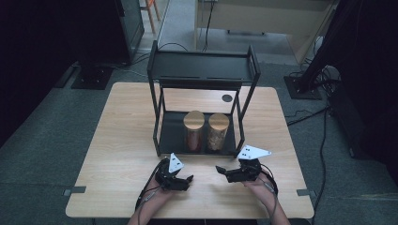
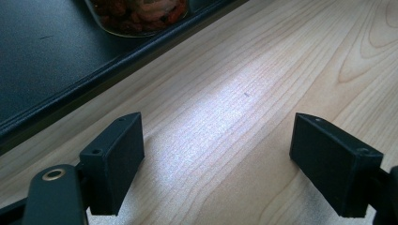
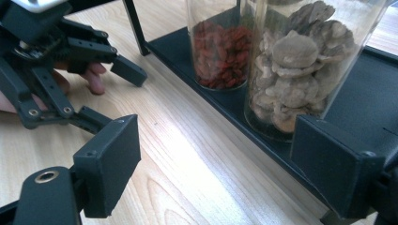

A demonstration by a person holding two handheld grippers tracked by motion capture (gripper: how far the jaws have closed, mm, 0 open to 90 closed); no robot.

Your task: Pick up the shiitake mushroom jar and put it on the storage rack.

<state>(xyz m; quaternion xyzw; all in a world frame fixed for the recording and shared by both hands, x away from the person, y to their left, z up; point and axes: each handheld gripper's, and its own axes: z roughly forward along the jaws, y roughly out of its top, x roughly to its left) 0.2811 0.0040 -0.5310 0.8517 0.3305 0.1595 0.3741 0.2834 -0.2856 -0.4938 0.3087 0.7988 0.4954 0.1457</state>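
A: Where are my tongs?

B: My left tongs (image 1: 187, 180) and right tongs (image 1: 220, 170) sit on the counter (image 1: 117, 140), both open and holding nothing.

A: And the jars?

B: Just past them, on the black rack's (image 1: 202, 68) bottom shelf. The red berry jar (image 1: 193, 131) touches the mushroom jar (image 1: 218, 131). Both are clear with wooden lids.

Both tongs rest low, tips facing each other: left tongs (image 1: 188, 180) open, right tongs (image 1: 219, 169) open and empty.
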